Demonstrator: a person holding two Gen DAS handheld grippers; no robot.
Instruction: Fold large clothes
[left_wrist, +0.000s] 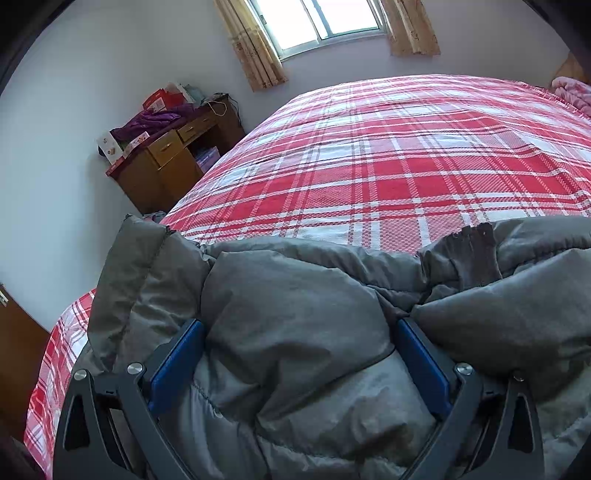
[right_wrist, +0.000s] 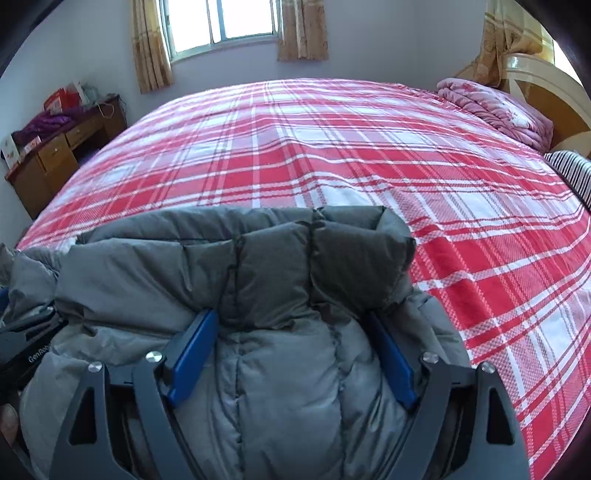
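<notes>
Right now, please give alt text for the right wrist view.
A grey padded jacket bulges between the right gripper and its blue pads, on a red plaid bed. Behind are a window and a pink blanket.

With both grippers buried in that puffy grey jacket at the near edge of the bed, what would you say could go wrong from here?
1. The grey jacket bulges thickly between the wide-set blue pads of the right gripper and left gripper; such padded fabric may slip out when lifted.
2. The jacket lies bunched at the near edge of the plaid bed, so a loosened part might slide off.
3. The two grippers work close together and might bump.
</notes>
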